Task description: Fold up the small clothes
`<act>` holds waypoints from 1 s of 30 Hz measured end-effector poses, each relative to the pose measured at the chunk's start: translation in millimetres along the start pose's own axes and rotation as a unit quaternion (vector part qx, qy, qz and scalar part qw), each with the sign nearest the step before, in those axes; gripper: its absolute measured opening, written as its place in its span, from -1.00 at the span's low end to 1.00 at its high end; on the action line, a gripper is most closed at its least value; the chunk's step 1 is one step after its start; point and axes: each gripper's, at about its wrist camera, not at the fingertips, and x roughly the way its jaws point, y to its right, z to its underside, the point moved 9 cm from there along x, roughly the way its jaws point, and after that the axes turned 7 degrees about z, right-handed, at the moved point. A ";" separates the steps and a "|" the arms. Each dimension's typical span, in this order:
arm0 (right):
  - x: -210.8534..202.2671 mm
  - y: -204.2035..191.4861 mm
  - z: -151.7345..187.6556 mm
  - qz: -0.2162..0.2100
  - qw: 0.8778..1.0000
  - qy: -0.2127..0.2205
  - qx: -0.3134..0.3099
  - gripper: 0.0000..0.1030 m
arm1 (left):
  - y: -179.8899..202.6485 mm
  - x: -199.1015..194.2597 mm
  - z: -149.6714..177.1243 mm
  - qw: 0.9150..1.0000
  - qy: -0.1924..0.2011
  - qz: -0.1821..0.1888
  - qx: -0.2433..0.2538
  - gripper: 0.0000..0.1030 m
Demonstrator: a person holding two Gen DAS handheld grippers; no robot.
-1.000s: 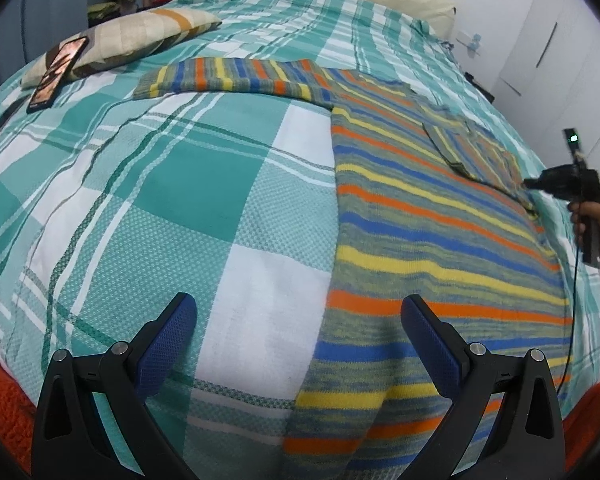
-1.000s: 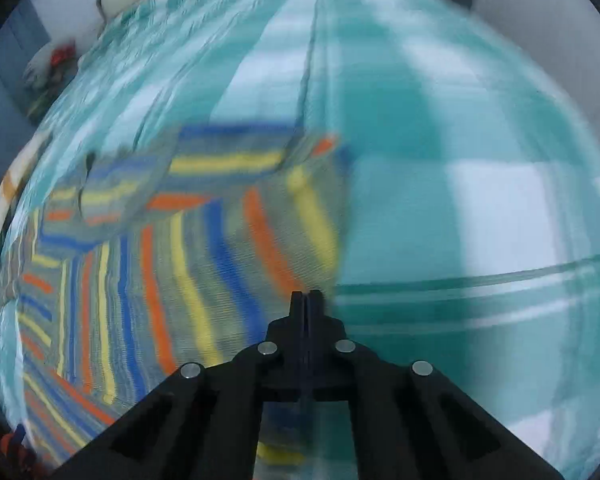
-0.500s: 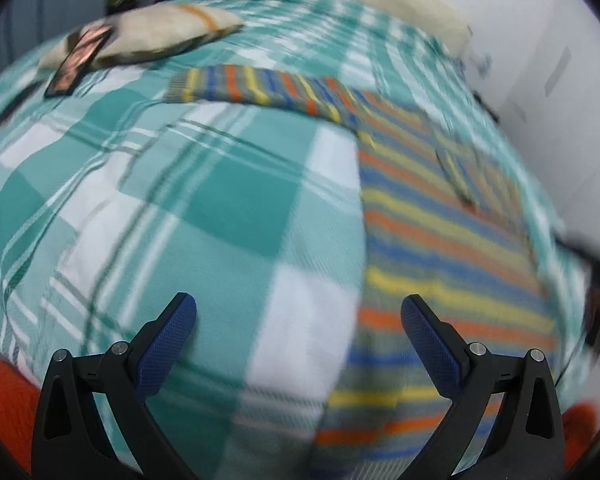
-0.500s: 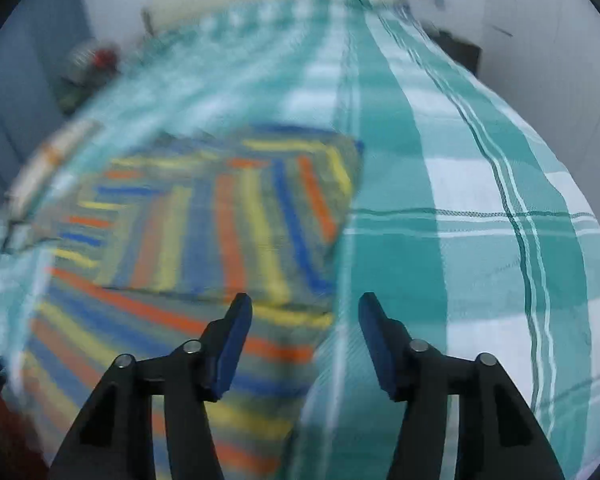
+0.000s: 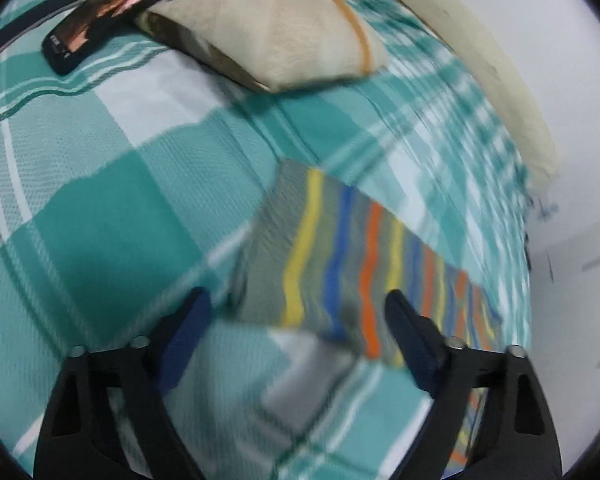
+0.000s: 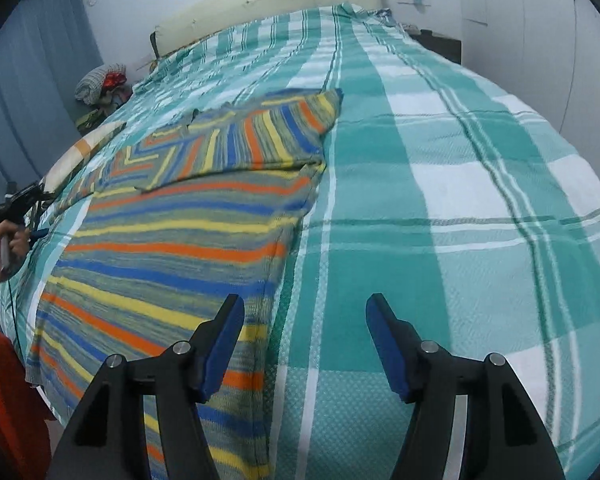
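A striped knit sweater [image 6: 188, 224] in grey, orange, blue and yellow lies flat on the bed, its right sleeve folded across the chest. My right gripper [image 6: 305, 340] is open and empty, low over the sweater's right hem edge. In the left wrist view my left gripper [image 5: 298, 332] is open and empty, hovering just before the cuff end of the spread left sleeve [image 5: 340, 260]. The left gripper also shows in the right wrist view [image 6: 20, 200], held in a hand at the far left.
The bed has a teal and white checked cover [image 6: 460, 200]. A beige pillow [image 5: 268, 24] with a phone [image 5: 112, 4] on it lies beyond the sleeve. A cream headboard [image 6: 268, 0] and a clothes pile [image 6: 100, 80] are at the back. Something orange [image 6: 4, 400] is at the bed's near edge.
My right gripper let go of the folded sleeve, opened and drew back toward the hem. My left gripper moved forward from the hem to the left sleeve's cuff.
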 end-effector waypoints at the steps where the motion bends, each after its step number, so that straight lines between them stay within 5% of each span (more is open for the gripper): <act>1: 3.1 -1.3 0.5 0.002 1.000 -0.001 -0.005 0.23 | -1.4 -0.4 -1.4 1.000 0.009 -0.005 -0.001 0.23; 2: 5.9 -2.5 1.6 0.003 1.000 -0.002 -0.010 0.23 | -2.4 -0.1 -3.1 1.000 0.014 -0.017 0.005 -0.07; 3: 7.7 -3.4 1.3 0.002 1.000 -0.002 -0.011 0.23 | -1.3 0.9 -3.3 0.999 0.011 -0.028 0.014 -0.93; 7: 9.7 -3.3 0.6 -0.004 1.000 0.001 -0.003 0.23 | 33.0 -12.6 -5.6 0.994 0.026 -0.047 0.100 -0.98; 10: 7.0 -1.3 -1.8 -0.011 1.000 0.007 0.004 0.23 | 102.9 -31.0 5.6 0.976 0.045 -0.035 0.209 -0.98; 13: 5.2 0.9 -3.3 -0.015 1.000 0.010 0.012 0.23 | 198.5 -38.9 44.3 0.948 0.037 0.014 0.315 -0.98; 15: 5.3 2.3 -4.1 -0.016 1.000 0.010 0.016 0.23 | 260.8 -39.6 89.5 0.921 0.024 0.050 0.385 -0.97; 17: 5.4 3.5 -4.6 -0.017 1.000 0.011 0.018 0.23 | 308.3 -33.6 139.7 0.897 0.002 0.082 0.434 -0.97; 20: 4.9 6.3 -4.2 -0.015 1.000 0.012 0.020 0.23 | 345.9 -15.3 203.3 0.872 -0.027 0.104 0.477 -0.97; 23: 4.3 12.0 -3.5 -0.013 1.000 0.011 0.027 0.23 | 347.8 23.2 264.4 0.858 -0.078 0.084 0.500 -0.76; 24: 4.7 14.3 -3.4 -0.012 0.999 0.011 0.030 0.23 | 339.6 44.4 284.7 0.853 -0.102 0.057 0.509 -0.36; 26: 6.0 19.4 -2.3 -0.010 0.999 0.006 0.037 0.23 | 318.2 59.1 307.1 0.844 -0.119 0.022 0.522 0.01; 28: 6.3 24.2 -1.4 -0.007 0.999 0.004 0.044 0.23 | 304.1 47.5 320.9 0.839 -0.126 0.031 0.528 0.09; 30: 5.1 28.0 -1.1 -0.008 0.999 0.004 0.047 0.23 | 292.2 28.7 321.6 0.837 -0.127 0.049 0.530 0.38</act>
